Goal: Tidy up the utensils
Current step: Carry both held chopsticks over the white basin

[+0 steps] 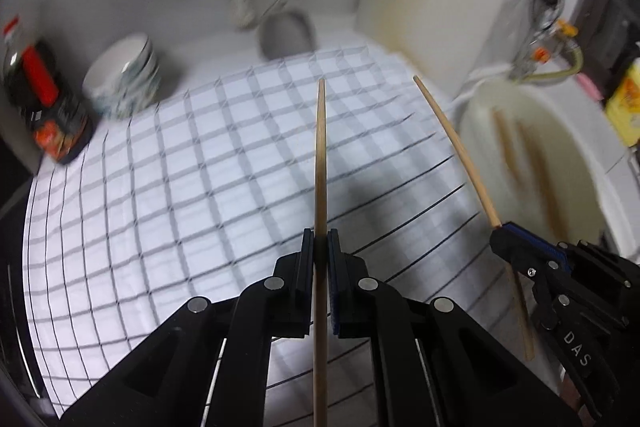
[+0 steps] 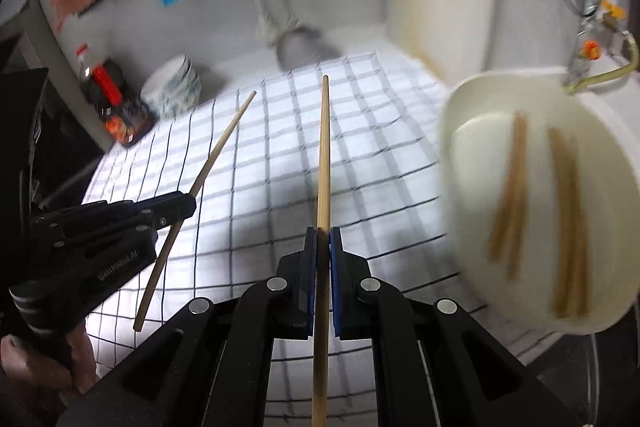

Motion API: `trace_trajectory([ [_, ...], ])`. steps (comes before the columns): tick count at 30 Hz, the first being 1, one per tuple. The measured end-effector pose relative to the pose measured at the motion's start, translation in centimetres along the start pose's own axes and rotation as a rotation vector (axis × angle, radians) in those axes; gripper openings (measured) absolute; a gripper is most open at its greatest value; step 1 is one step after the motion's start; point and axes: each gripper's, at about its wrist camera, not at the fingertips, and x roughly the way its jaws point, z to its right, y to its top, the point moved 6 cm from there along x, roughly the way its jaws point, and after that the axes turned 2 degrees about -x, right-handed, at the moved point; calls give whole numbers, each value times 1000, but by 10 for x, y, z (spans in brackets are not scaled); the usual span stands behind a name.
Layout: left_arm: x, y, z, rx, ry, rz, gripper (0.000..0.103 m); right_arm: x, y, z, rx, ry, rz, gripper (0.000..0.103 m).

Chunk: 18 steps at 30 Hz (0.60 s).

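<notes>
Midway through tidying: left hand-held gripper clamped tight on one chopstick, right hand-held gripper clamped on another chopstick, both raised over the checked cloth on the tabletop. Several chopsticks already in the cream tub at right; these two still to go in. Readable: "DAS" on the right gripper's body; bottle label too blurred.

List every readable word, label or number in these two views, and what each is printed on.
"DAS": white letters on the black body of the right tongs, seen from the left wrist.
White print on the left tongs body, seen from the right wrist: too blurred to read.
Label on the dark bottle: blurred, unreadable.
Yellow package: unreadable.
</notes>
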Motion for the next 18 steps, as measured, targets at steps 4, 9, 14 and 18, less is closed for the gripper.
trace_trajectory([
  [4,-13,31,47,47,-72,49,7,-32,16,48,55,-54,57,6],
  [9,-8,62,129,126,-195,56,7,-58,21,123,156,-151,91,6],
  [14,20,71,202,193,-271,-7,7,-62,17,188,262,-210,79,6],
  [18,54,70,235,223,-273,-68,7,-50,13,222,305,-227,53,6],
])
